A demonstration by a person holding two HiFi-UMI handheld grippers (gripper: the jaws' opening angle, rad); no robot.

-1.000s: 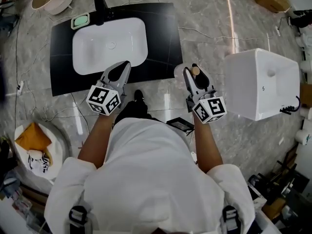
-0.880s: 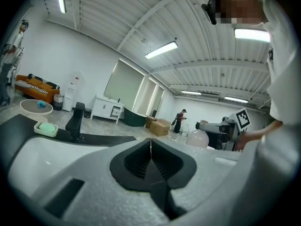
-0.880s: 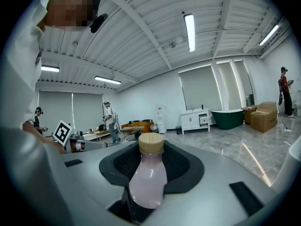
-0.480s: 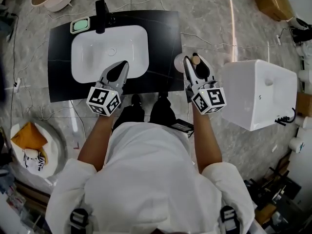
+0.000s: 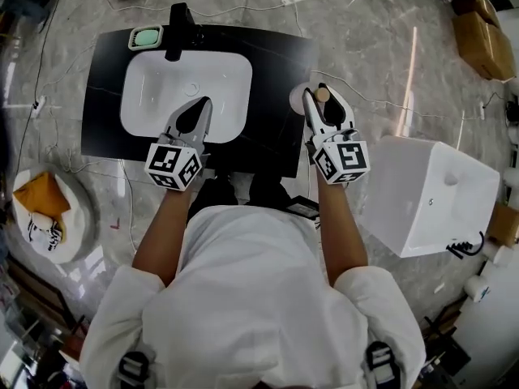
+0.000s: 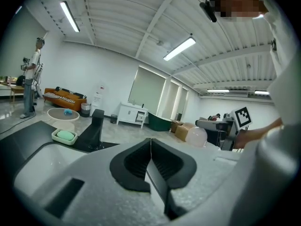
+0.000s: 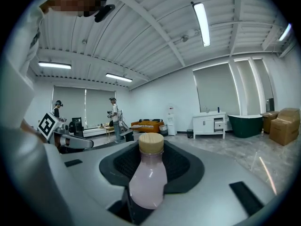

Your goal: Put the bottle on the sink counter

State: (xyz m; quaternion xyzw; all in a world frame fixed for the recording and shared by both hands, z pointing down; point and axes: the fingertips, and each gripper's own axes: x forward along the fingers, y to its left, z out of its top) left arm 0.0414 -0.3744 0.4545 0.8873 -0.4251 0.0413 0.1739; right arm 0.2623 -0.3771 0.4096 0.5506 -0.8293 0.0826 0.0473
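Note:
The bottle [image 5: 301, 97] is pale pink with a tan wooden cap [image 5: 323, 95]. My right gripper [image 5: 321, 109] is shut on it and holds it over the right edge of the black sink counter [image 5: 276, 63]. In the right gripper view the bottle [image 7: 149, 175] stands between the dark pads, cap [image 7: 151, 143] pointing away. My left gripper [image 5: 195, 117] hovers over the front rim of the white basin [image 5: 158, 83]; its jaws meet with nothing in them in the left gripper view [image 6: 150, 141]. The bottle [image 6: 197, 136] shows there too, at the right.
A black faucet [image 5: 176, 29] and a green soap dish [image 5: 146, 36] sit at the counter's back. A white box-like unit [image 5: 430, 197] stands on the floor to the right. A round tub with an orange cloth [image 5: 45, 209] is at left. Cables cross the marble floor.
The view has shifted so the counter sits closer under both grippers. The bottle in the right gripper has gone from beside the counter's right side to over its right edge.

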